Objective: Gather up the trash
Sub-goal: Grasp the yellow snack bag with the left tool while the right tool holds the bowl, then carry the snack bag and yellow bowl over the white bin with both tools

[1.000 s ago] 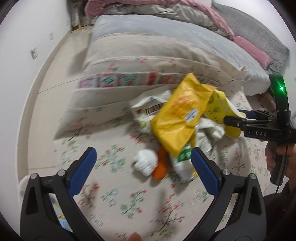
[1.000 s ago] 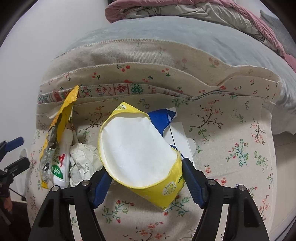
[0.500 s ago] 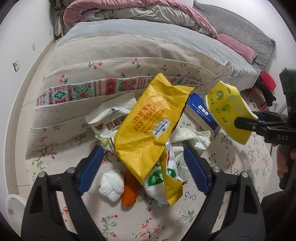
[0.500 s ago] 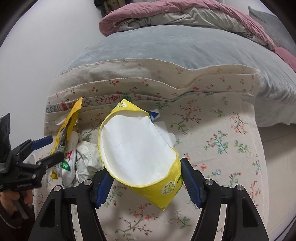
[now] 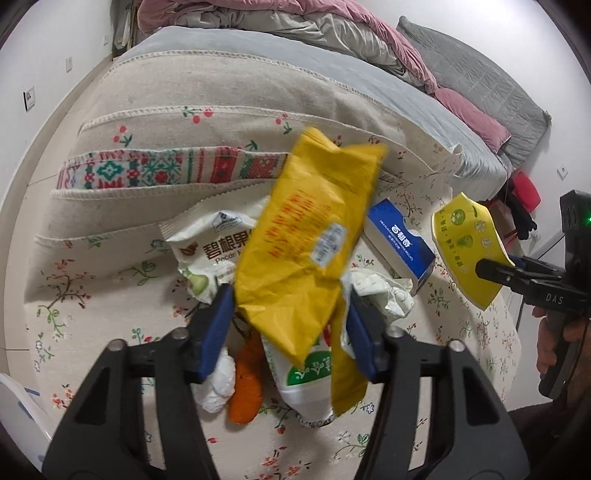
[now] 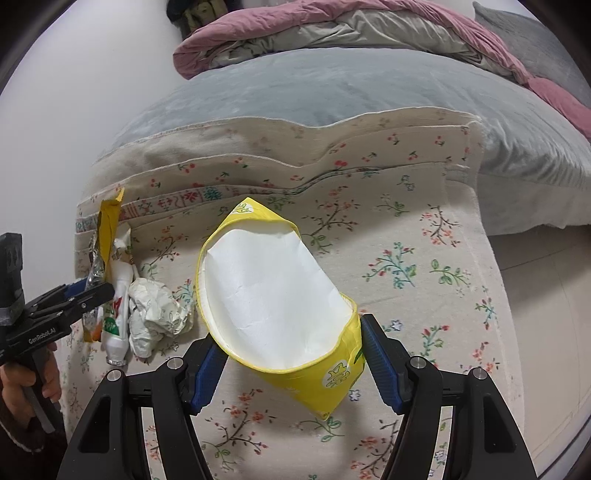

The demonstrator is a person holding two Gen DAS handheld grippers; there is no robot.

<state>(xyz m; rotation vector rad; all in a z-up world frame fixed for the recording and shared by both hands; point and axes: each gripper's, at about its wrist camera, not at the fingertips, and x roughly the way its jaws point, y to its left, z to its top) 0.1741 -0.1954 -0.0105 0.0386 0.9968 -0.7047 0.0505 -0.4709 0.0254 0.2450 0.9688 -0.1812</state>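
Observation:
My left gripper (image 5: pixel 288 332) is shut on a yellow snack bag (image 5: pixel 306 243), which stands up from the trash pile on the floral bedspread (image 5: pixel 110 288). Under it lie a white pecan bag (image 5: pixel 210 254), a white-green pouch (image 5: pixel 306 380), an orange piece (image 5: pixel 247 384), a tissue ball (image 5: pixel 218 384) and crumpled paper (image 5: pixel 380 291). A blue box (image 5: pixel 399 240) lies right of the pile. My right gripper (image 6: pixel 291 354) is shut on a squashed yellow paper cup (image 6: pixel 273 302) and holds it above the spread; it also shows in the left wrist view (image 5: pixel 469 251).
The bed runs away from me with a grey sheet (image 6: pixel 332 85) and a bunched pink-and-grey duvet (image 6: pixel 332 33). White wall at left. Bed edge and floor to the right (image 6: pixel 535 266). A white rim (image 5: pixel 14 413) shows at the lower left.
My left gripper moved forward onto the pile and closed on the yellow snack bag. My right gripper lifted the yellow cup up and away to the right.

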